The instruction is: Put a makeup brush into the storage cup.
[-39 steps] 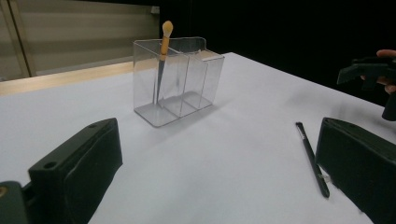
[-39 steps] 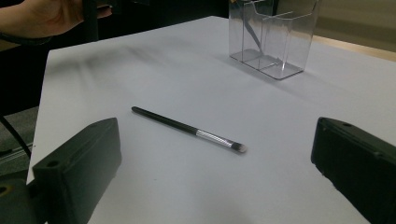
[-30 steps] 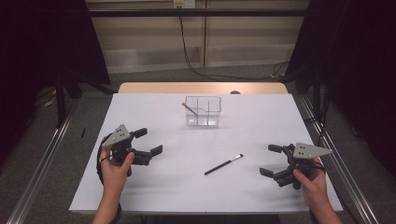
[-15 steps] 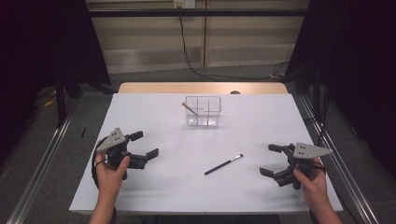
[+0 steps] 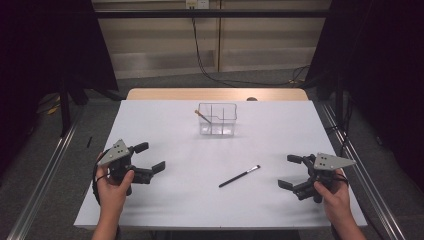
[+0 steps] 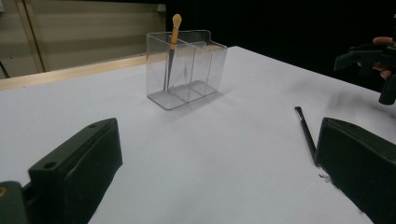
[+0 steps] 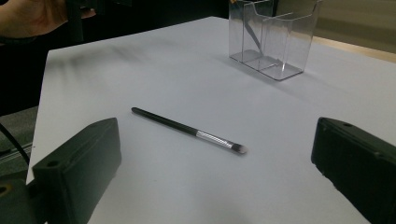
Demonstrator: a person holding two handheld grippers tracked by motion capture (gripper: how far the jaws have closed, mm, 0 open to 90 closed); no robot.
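A clear plastic organiser (image 5: 217,119) with several compartments stands toward the table's far middle; an orange-tipped brush (image 5: 202,116) leans in its left compartment, also in the left gripper view (image 6: 173,35). A black makeup brush (image 5: 239,176) with a silver ferrule lies flat on the white table between the hands, shown close in the right gripper view (image 7: 187,129). My left gripper (image 5: 149,157) rests at the near left, open and empty. My right gripper (image 5: 291,171) rests at the near right, open and empty, its jaws wide on either side of the black brush's line.
The white table (image 5: 165,125) ends in a wooden strip (image 5: 215,94) at the far side. Metal rails (image 5: 45,180) run along the floor on both sides. Dark curtains flank the area.
My left gripper has drifted slightly toward the near left edge of the table. The right gripper, the brushes and the organiser have stayed put.
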